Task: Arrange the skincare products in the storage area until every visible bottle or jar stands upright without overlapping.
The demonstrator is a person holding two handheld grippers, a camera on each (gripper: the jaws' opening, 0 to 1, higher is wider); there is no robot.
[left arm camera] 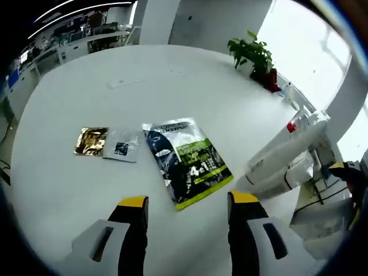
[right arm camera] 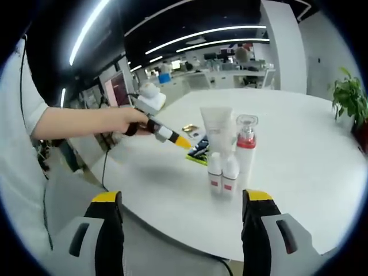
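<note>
On the round white table (right arm camera: 305,172) a group of products stands upright: a white tube (right arm camera: 216,129) on its cap, a clear-capped bottle with a red collar (right arm camera: 246,144), and two small white bottles (right arm camera: 214,171) (right arm camera: 230,172) in front. In the left gripper view the same group (left arm camera: 287,152) sits at the right. A black-and-green pouch (left arm camera: 187,161), a silver sachet (left arm camera: 122,145) and a gold sachet (left arm camera: 91,141) lie flat. My left gripper (left arm camera: 188,199) hangs open above the pouch's near end. My right gripper (right arm camera: 183,196) is open, short of the bottles.
A person's hand holds the left gripper (right arm camera: 164,133) over the pouch (right arm camera: 198,152), left of the bottles. A potted plant (left arm camera: 256,54) stands near the table's far edge. Office desks (right arm camera: 230,72) lie beyond the table. Bare tabletop (left arm camera: 86,190) surrounds the sachets.
</note>
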